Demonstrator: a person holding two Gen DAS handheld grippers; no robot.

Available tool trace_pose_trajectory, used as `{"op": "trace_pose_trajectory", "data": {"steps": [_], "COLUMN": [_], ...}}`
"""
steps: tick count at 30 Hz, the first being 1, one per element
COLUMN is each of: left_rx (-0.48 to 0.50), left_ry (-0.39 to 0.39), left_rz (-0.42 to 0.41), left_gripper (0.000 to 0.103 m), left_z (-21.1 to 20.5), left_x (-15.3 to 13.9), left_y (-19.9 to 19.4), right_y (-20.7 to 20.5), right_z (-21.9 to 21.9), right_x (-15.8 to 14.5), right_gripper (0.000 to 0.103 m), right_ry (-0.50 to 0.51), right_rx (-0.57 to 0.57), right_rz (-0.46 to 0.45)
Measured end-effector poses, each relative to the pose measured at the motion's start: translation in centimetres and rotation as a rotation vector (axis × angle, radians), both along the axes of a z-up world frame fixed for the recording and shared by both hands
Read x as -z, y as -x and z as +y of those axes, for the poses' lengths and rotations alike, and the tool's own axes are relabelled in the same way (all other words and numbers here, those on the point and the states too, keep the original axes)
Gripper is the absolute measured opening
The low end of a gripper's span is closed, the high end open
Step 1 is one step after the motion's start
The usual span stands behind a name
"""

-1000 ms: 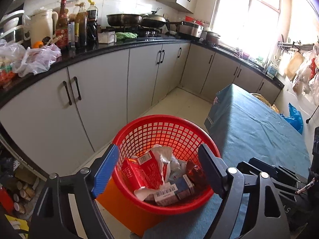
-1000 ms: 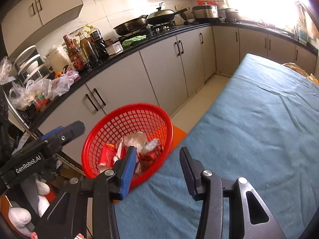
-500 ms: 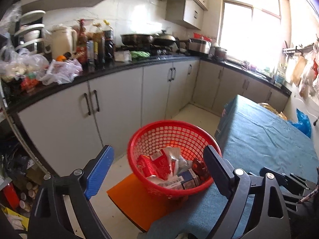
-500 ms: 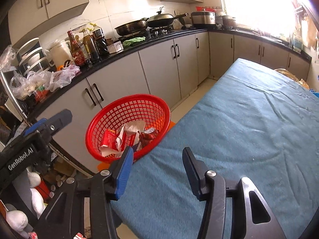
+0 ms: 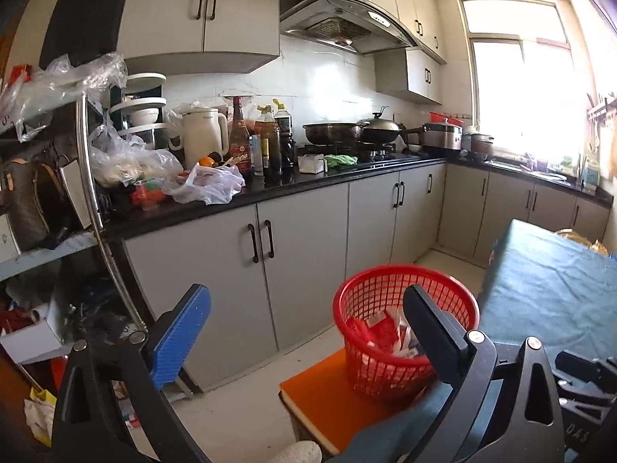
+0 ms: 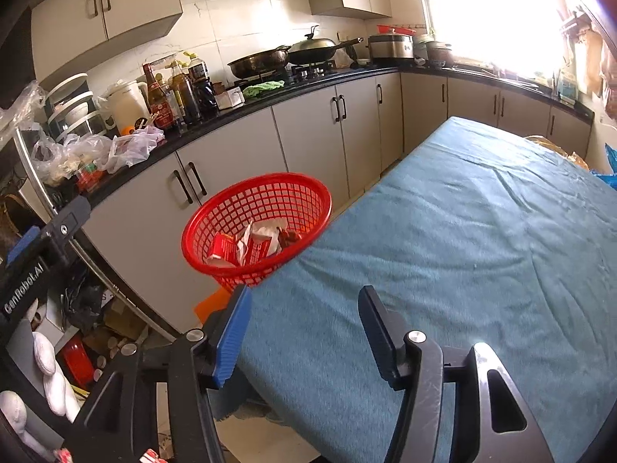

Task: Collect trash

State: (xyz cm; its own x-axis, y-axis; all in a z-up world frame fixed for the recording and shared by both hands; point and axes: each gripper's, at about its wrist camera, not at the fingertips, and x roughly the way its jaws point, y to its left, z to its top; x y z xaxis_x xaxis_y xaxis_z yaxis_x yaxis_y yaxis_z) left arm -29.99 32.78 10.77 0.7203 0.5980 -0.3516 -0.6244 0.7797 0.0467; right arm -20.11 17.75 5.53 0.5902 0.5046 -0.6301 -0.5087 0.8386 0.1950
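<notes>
Over the bench's near end, my right tool point(image 6: 304, 324) hangs spread, gripping nothing. My left tool point(image 5: 308, 320) is spread and bare too, off the bench's left edge. Red basket point(image 6: 257, 227) sits just beside that edge on an orange stool point(image 5: 327, 401), crumpled wrappers point(image 6: 246, 249) inside. Teal cloth point(image 6: 482, 239) covers the bench.

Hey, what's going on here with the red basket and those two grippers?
A person is collecting trash with two handheld grippers. The red basket, on an orange stool by the table, holds crumpled wrappers. The left gripper and right gripper both hang empty, jaws open, and no trash shows on the blue cloth.
</notes>
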Motion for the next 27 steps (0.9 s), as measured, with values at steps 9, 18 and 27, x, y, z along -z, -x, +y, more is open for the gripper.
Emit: {"op": "trace_pose_trajectory", "data": {"steps": [9,18,27], "left_rx": [0.072,0.088,0.086], "left_ry": [0.013,0.061,0.08], "left_rz": [0.114,0.182,0.185], "left_gripper": [0.102,0.102,0.102], "left_z": [-2.1,-2.3,-2.4], "left_x": [4.1,6.2,6.8], "left_y": [0.1,0.3,1.1], "right_y": [1.2,2.1,3.4], "right_z": [-2.4,-3.1,-1.8], "right_x": [2.7,2.7,3.0], "right_gripper": [0.062,0.064,0.066], "right_ry": [0.006,0.013,0.037], "right_rx": [0.038,0.041,0.008], "right_rz": [0.04,0.015,-0.005]}}
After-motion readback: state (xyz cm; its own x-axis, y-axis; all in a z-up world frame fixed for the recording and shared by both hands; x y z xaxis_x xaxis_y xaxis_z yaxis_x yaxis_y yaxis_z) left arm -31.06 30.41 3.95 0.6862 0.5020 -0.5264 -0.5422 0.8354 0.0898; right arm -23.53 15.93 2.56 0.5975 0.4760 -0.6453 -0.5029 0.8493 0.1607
